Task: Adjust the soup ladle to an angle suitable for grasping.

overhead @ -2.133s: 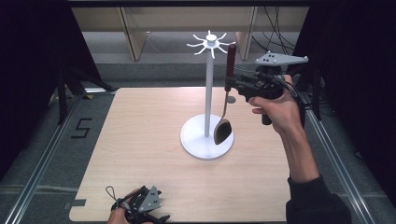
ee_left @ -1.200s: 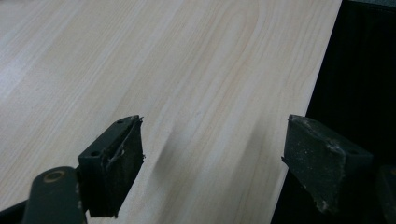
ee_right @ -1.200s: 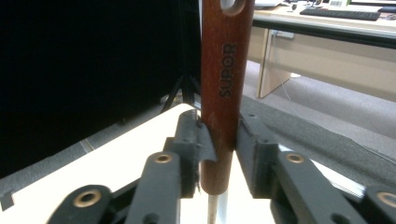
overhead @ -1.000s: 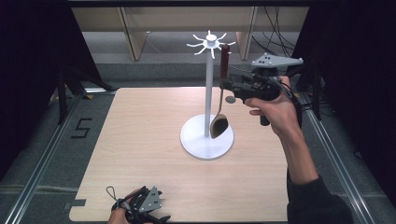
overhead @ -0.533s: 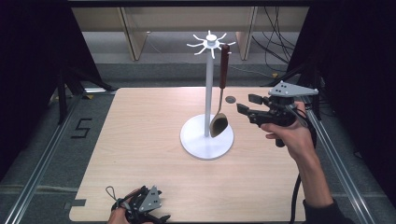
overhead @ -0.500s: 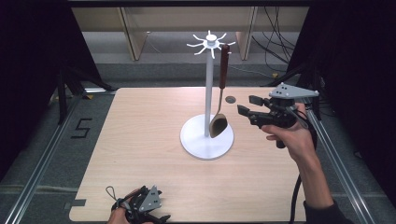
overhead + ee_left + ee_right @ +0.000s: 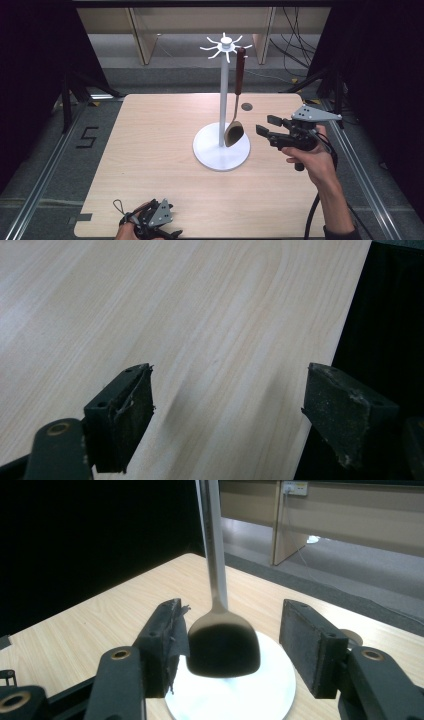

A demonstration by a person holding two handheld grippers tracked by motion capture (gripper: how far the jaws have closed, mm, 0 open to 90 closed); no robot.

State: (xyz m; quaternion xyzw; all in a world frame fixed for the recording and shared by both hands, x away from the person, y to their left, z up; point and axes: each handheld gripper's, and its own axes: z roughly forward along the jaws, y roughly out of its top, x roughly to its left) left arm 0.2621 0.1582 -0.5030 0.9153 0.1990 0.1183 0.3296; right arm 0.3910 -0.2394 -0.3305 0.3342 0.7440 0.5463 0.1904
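Hanging spoon (image 7: 234,132) on rack (image 7: 221,100); right tongs (image 7: 265,126) open beside it.

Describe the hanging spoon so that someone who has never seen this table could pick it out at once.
On the pale wooden table stands a white stand with a round base and a thin pole topped by a ring of short hooks. From one hook hangs a long metal spoon with a dark red-brown handle, its bowl just above the base. It is the one utensil on the stand.
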